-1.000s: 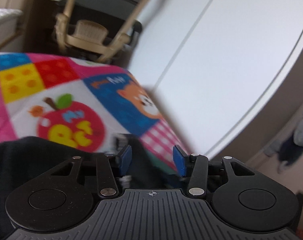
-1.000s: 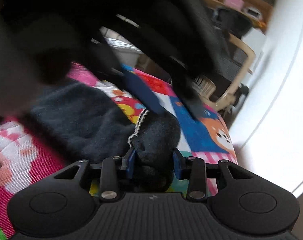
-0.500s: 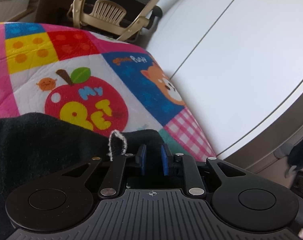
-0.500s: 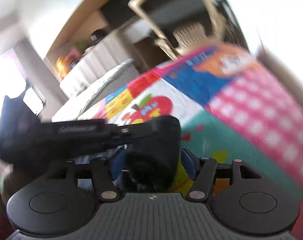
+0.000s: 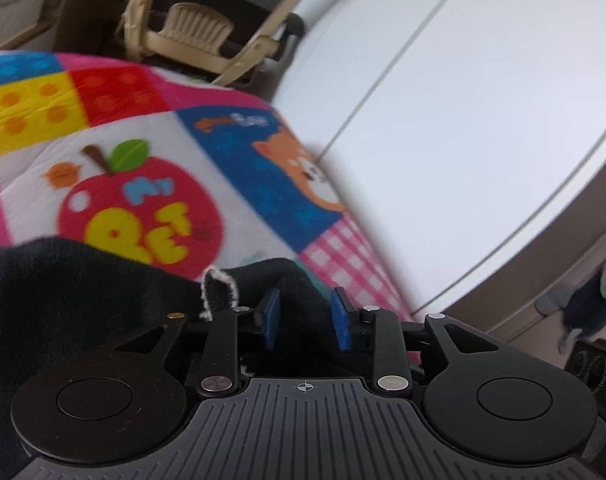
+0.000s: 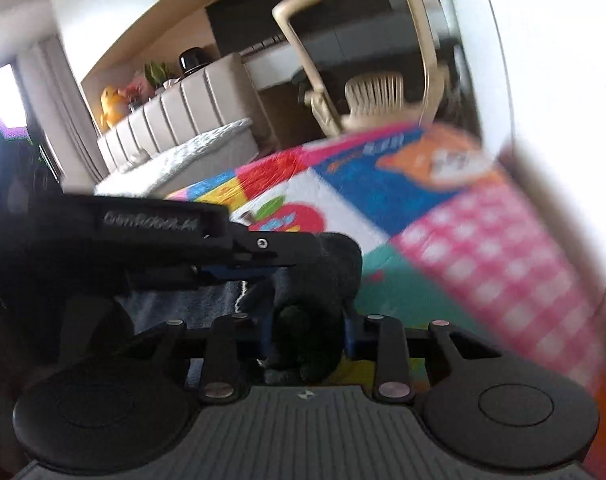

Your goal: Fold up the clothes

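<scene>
The black garment [image 5: 71, 300] lies on the colourful patchwork blanket [image 5: 151, 168], in the lower left of the left wrist view, and a bunched corner of it with a white stitched edge reaches to the lower centre of the frame. The left gripper [image 5: 305, 322] has this corner between its 2 blue pads. The jaws are narrow and have just opened a little, but the cloth fills the gap between them, so I judge that it is held.

In the right wrist view the right gripper [image 6: 309, 332] is in the lower centre, and a thick dark lump of the same garment sits between its pads. Its jaws have just been closing and now they press on the fabric. The other gripper crosses the left half of this frame, very near, so both hold neighbouring parts of the cloth.

The folding seems to be at an early or middle stage: the garment is gathered and rumpled, and I see no flat, finished fold. What is left is to spread it and lay the folds. A beige chair [image 5: 199, 36] stands behind the blanket.
</scene>
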### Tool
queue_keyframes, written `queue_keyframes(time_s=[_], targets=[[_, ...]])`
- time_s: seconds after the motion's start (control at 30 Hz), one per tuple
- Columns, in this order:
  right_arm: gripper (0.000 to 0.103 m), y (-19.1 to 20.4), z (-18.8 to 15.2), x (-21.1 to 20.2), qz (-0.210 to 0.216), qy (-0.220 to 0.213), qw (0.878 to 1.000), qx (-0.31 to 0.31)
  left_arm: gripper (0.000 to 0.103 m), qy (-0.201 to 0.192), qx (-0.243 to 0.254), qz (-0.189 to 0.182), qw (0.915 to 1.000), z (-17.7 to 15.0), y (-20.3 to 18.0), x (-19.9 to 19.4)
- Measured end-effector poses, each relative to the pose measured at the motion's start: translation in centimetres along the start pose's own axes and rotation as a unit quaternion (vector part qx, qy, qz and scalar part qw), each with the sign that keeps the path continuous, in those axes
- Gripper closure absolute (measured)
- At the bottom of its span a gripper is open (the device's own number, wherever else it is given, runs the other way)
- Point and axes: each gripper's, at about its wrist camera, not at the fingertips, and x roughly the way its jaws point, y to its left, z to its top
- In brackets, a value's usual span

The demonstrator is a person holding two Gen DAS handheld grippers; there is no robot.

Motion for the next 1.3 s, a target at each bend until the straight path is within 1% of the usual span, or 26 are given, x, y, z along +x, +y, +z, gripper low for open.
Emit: queue_keyframes(time_s=[0.03, 0.07, 0.1, 0.13, 0.27, 0.33, 0.4, 0.5, 0.6, 0.63, 0.7, 0.73, 0.77, 0.8, 0.87, 0.9, 0.93, 0.97, 1.03, 1.1, 1.13, 1.17, 1.2, 1.23, 1.27, 1.3], targets=[[0.073, 0.6, -0.1, -0.3, -0.018, -0.008, 0.999, -0.033, 0.067, -0.002, 0.003, -0.004, 1.0, 0.1, -0.4, 0.0], [0.073, 1.2, -0.2, -0.5, -0.035, -0.014, 0.997, -0.067, 0.06, -0.003, 0.004, -0.008, 1.0, 0.2, -0.6, 0.0], [0.072, 1.9, -0.4, -0.6, -0.052, -0.02, 0.993, -0.105, 0.056, -0.004, 0.005, -0.01, 0.9999, 0.2, -0.8, -0.1], [0.072, 2.6, -0.6, -0.6, -0.064, -0.022, 0.988, -0.138, 0.048, -0.004, 0.008, -0.011, 0.9999, 0.2, -0.9, -0.3], [0.072, 5.7, -1.8, 0.1, -0.094, -0.026, 0.964, -0.248, 0.039, -0.008, 0.014, 0.005, 0.9999, -0.3, -0.7, -1.2], [0.071, 7.2, -2.4, 0.3, -0.104, -0.032, 0.95, -0.291, 0.038, -0.014, 0.003, 0.012, 0.9998, -0.3, 0.0, -2.0], [0.071, 8.2, -2.8, 0.5, -0.103, -0.033, 0.943, -0.315, 0.038, -0.023, -0.007, 0.016, 0.9996, -0.3, 0.6, -2.8], [0.069, 9.5, -3.3, 0.7, -0.099, -0.033, 0.935, -0.34, 0.033, -0.033, -0.014, 0.017, 0.9992, -0.2, 1.1, -3.7], [0.067, 10.0, -3.5, 1.0, -0.085, -0.034, 0.933, -0.347, 0.033, -0.036, -0.015, 0.019, 0.999, -0.3, 1.5, -4.1], [0.066, 10.1, -3.5, 0.9, -0.076, -0.037, 0.935, -0.345, 0.033, -0.035, -0.014, 0.023, 0.999, -0.4, 1.6, -3.9], [0.062, 10.0, -3.2, 0.6, -0.057, -0.038, 0.941, -0.333, 0.035, -0.029, -0.01, 0.037, 0.9988, -0.7, 1.8, -3.5], [0.059, 9.7, -2.9, 0.5, -0.042, -0.035, 0.946, -0.319, 0.036, -0.029, -0.009, 0.049, 0.9983, -0.8, 2.0, -3.3], [0.057, 9.4, -2.6, 0.4, -0.031, -0.032, 0.952, -0.303, 0.033, -0.029, -0.01, 0.06, 0.9977, -1.0, 2.4, -3.1], [0.055, 8.9, -2.2, 0.3, -0.019, -0.029, 0.958, -0.286, 0.032, -0.027, -0.014, 0.063, 0.9975, -1.1, 2.8, -3.0], [0.043, 7.7, -1.4, -0.1, 0.008, -0.024, 0.97, -0.241, 0.031, -0.025, -0.029, 0.058, 0.9976, -1.4, 3.9, -3.0], [0.032, 6.9, -1.0, -0.4, 0.021, -0.023, 0.976, -0.216, 0.031, -0.027, -0.033, 0.058, 0.9974, -1.5, 4.3, -3.1], [0.026, 6.1, -0.6, -0.7, 0.035, -0.025, 0.982, -0.186, 0.031, -0.028, -0.036, 0.056, 0.9974, -1.6, 4.6, -3.3], [0.024, 5.1, -0.2, -1.0, 0.05, -0.028, 0.986, -0.154, 0.031, -0.03, -0.038, 0.054, 0.9974, -1.6, 4.9, -3.5], [0.015, 2.9, 0.6, -1.7, 0.084, -0.031, 0.993, -0.078, 0.031, -0.033, -0.042, 0.053, 0.9972, -1.7, 5.3, -3.8], [0.01, 0.8, 0.9, -1.8, 0.111, -0.028, 0.993, -0.002, 0.031, -0.036, -0.048, 0.052, 0.9968, -1.7, 5.7, -4.1], [0.01, -0.3, 0.9, -1.6, 0.119, -0.023, 0.992, 0.039, 0.031, -0.038, -0.051, 0.052, 0.9966, -1.7, 5.9, -4.3], [0.01, -1.0, 0.7, -1.3, 0.119, -0.014, 0.991, 0.064, 0.03, -0.04, -0.053, 0.053, 0.9964, -1.7, 6.0, -4.4], [0.016, -1.7, 0.5, -0.9, 0.119, -0.006, 0.989, 0.088, 0.03, -0.042, -0.054, 0.055, 0.9962, -1.7, 6.1, -4.6], [0.031, -2.0, 0.3, -0.5, 0.117, 0.005, 0.988, 0.098, 0.03, -0.044, -0.054, 0.057, 0.9959, -1.8, 6.2, -4.8], [0.036, -2.2, 0.1, 0.1, 0.119, 0.017, 0.987, 0.108, 0.029, -0.046, -0.053, 0.06, 0.9957, -1.8, 6.3, -5.0], [0.036, -2.4, -0.1, 0.7, 0.124, 0.027, 0.984, 0.123, 0.029, -0.048, -0.053, 0.063, 0.9955, -1.8, 6.4, -5.2]])
